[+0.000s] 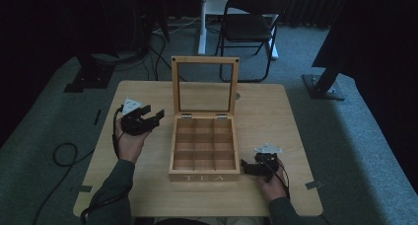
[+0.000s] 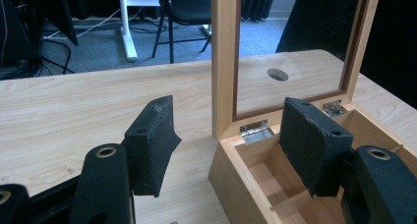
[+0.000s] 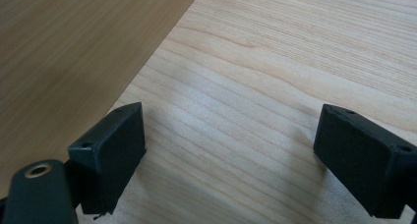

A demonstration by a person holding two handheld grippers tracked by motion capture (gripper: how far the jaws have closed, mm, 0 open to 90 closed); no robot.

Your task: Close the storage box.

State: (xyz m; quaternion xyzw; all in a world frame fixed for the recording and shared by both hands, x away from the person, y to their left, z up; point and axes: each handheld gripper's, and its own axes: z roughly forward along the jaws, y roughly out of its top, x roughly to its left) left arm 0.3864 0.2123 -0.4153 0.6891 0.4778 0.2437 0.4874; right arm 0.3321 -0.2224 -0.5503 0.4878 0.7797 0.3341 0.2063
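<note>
A: High view notes. A wooden tea box (image 1: pixel 204 148) is seen at the middle of the pale bench (image 1: pixel 276 116), its glass-paned lid (image 1: pixel 204 87) stood upright at the far side. "TEA" is lettered on the near wall. Nine compartments are counted inside; nothing can be made out in them.

B: And the tongs?

A: The left tongs (image 1: pixel 154 116) are held just left of the box, near the hinge end, jaws spread with nothing between them. The right tongs (image 1: pixel 245 167) are held at the box's near right corner, pointed toward it; spread as well, and nothing is gripped.

B: Left gripper view confirms it. The left tongs (image 2: pixel 226 145) are seen wide apart, the box's far left corner (image 2: pixel 231 160) and one lid post (image 2: pixel 223 62) lying between the jaws along the line of sight. Two small metal hinges (image 2: pixel 255 130) are noted at the lid's foot. A round hole (image 2: pixel 278 74) in the bench is seen through the pane.

A: Right gripper view: the right tongs (image 3: pixel 228 150) are open over bare bench (image 3: pixel 275 62), with the box wall (image 3: pixel 64 52) rising at the left, close beside one jaw. Contact cannot be told.

B: Surroundings?

A: A black folding chair (image 1: pixel 249 25) and a white stand leg (image 1: pixel 202 22) are recorded beyond the bench, on grey carpet (image 1: pixel 355 131). Cables (image 1: pixel 64 153) are noted on the floor at left. Dark stand bases (image 1: pixel 323 87) are set at either far side.
</note>
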